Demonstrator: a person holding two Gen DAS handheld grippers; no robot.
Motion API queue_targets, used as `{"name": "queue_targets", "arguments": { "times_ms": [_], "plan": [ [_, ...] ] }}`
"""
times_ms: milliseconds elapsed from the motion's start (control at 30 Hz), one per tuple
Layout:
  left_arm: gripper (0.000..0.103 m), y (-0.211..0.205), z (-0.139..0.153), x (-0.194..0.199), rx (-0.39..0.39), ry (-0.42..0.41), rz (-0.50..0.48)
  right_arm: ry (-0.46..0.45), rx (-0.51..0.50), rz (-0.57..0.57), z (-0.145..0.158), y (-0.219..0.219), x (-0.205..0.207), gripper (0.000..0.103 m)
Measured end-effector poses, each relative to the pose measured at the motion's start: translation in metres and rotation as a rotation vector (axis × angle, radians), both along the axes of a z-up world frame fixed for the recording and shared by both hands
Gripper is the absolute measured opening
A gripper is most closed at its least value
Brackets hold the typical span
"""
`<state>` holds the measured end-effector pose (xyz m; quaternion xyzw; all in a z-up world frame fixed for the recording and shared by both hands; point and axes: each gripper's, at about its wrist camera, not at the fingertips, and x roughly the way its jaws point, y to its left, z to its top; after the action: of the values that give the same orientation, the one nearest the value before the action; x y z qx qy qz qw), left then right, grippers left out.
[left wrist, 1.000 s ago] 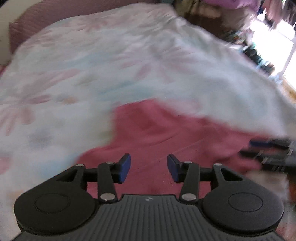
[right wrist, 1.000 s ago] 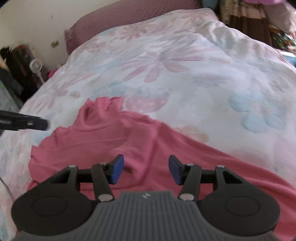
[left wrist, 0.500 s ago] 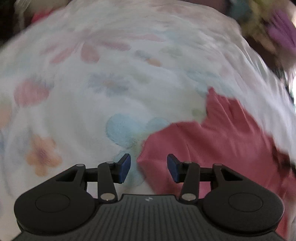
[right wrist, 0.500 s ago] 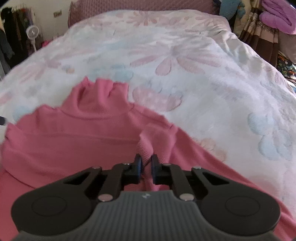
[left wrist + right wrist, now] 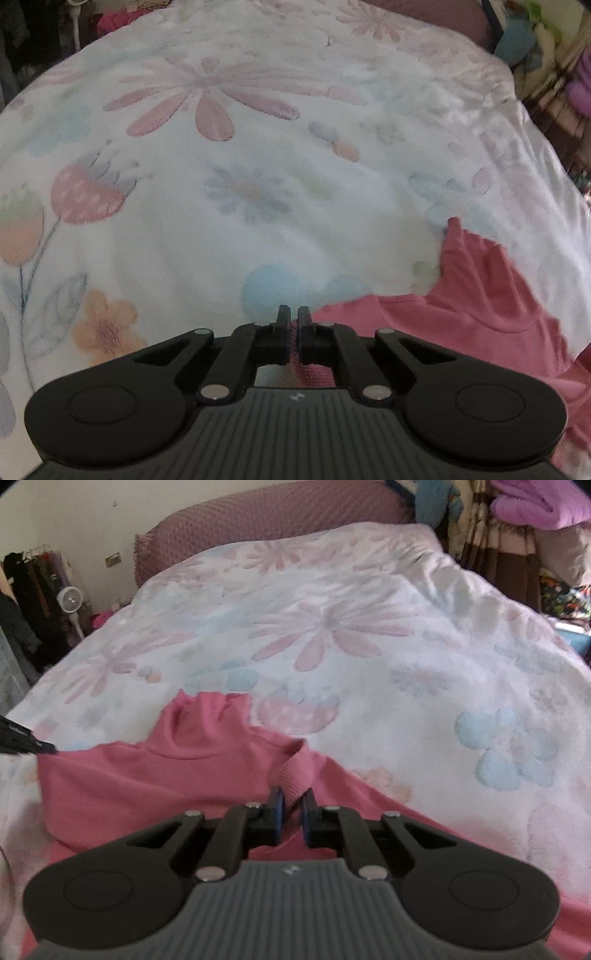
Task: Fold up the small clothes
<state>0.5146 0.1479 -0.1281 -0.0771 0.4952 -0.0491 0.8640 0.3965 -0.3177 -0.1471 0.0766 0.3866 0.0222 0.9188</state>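
Soft, even daylight is recorded in both wrist views; the source cannot be placed. The white floral-print quilted bedspread is rendered pale and slightly washed out, without hard glare. Only faint shadows are seen in the folds of the pink knit high-neck top. Mild softness is noted overall, stronger toward the rims. Strong fisheye bowing is observed; frame corners are darkened.
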Motion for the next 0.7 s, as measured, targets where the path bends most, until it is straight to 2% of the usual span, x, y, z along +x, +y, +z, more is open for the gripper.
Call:
{"name": "queue_targets", "arguments": {
  "times_ms": [100,133,167,233,300,400,500,633,667,700],
  "plan": [
    [0.008,-0.014,-0.009,0.001,0.033,-0.022,-0.024,0.054,-0.002,-0.029,-0.028,-0.009,0.006,0.000],
    [0.017,-0.016,-0.012,0.000,0.056,-0.043,0.001,0.090,0.004,-0.035,-0.039,-0.013,0.009,0.001],
    [0.034,-0.019,-0.016,-0.001,0.072,-0.054,0.027,0.111,0.018,-0.045,-0.048,-0.016,0.009,0.001],
    [0.054,-0.015,-0.019,-0.003,0.037,-0.045,0.045,0.152,0.018,-0.069,-0.062,-0.023,0.007,0.007],
    [0.056,-0.010,-0.018,-0.009,-0.005,-0.048,0.029,0.157,0.020,-0.101,-0.063,-0.031,0.001,0.011],
    [0.060,-0.004,-0.016,-0.017,-0.032,-0.042,0.005,0.129,0.065,-0.127,-0.054,-0.045,-0.004,0.035],
    [0.062,0.004,-0.018,-0.022,-0.078,-0.036,0.012,0.120,0.113,-0.124,-0.051,-0.055,0.006,0.036],
    [0.062,0.013,-0.025,-0.027,-0.226,-0.009,0.044,0.149,0.220,-0.124,-0.063,-0.058,0.036,0.036],
    [0.062,0.013,-0.027,-0.027,-0.248,-0.002,0.051,0.160,0.230,-0.125,-0.066,-0.058,0.041,0.033],
    [0.062,0.013,-0.029,-0.027,-0.256,0.001,0.057,0.168,0.228,-0.122,-0.070,-0.056,0.047,0.023]
  ]
}}
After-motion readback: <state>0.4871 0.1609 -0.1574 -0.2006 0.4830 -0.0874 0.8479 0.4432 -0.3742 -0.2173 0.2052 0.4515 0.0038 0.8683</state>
